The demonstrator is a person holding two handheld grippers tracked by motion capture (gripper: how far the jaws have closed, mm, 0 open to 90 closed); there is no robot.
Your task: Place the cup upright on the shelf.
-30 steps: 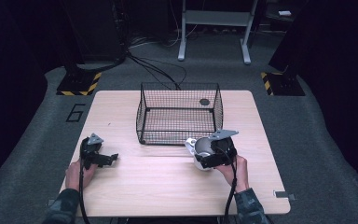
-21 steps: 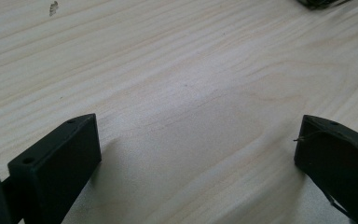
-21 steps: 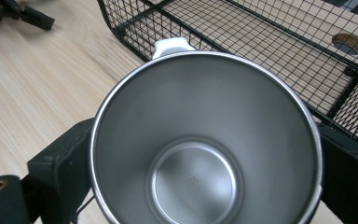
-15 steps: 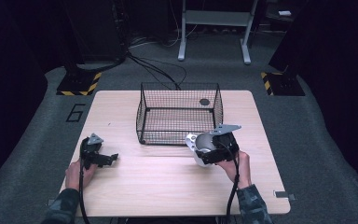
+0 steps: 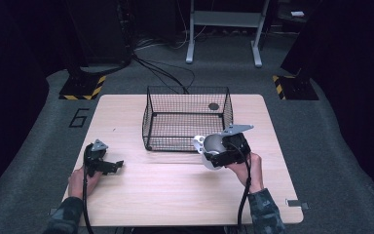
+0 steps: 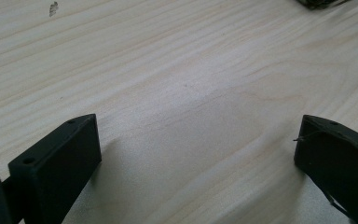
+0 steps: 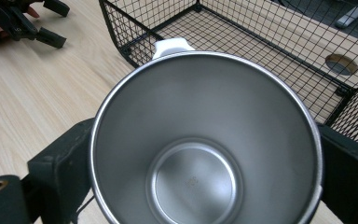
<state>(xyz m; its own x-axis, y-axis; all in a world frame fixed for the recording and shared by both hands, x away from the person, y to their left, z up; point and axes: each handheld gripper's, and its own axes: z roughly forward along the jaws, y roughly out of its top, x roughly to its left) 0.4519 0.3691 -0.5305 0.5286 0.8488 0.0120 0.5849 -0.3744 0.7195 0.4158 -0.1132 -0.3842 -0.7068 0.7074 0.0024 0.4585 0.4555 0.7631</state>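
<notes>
A steel cup [image 7: 205, 149] with a white handle [image 7: 170, 45] sits between the jaws of my right gripper [image 5: 219, 152], which is shut on it. Its empty inside faces the right gripper view. In the high view the cup [image 5: 213, 146] hangs just above the table, at the front right corner of the black wire basket [image 5: 187, 118]. My left gripper [image 5: 111, 165] rests low at the table's left, open, with bare wood between its jaws [image 6: 191, 154].
The wooden table [image 5: 175, 195] has a round cable hole [image 5: 214, 106] under the basket's far right corner. The left gripper [image 7: 23, 23] and a hand show far off in the right gripper view. Dark floor with cables and a stand lies beyond.
My right gripper has lifted the cup and carried it slightly up and toward the basket's front right corner. The left gripper has stayed put.
</notes>
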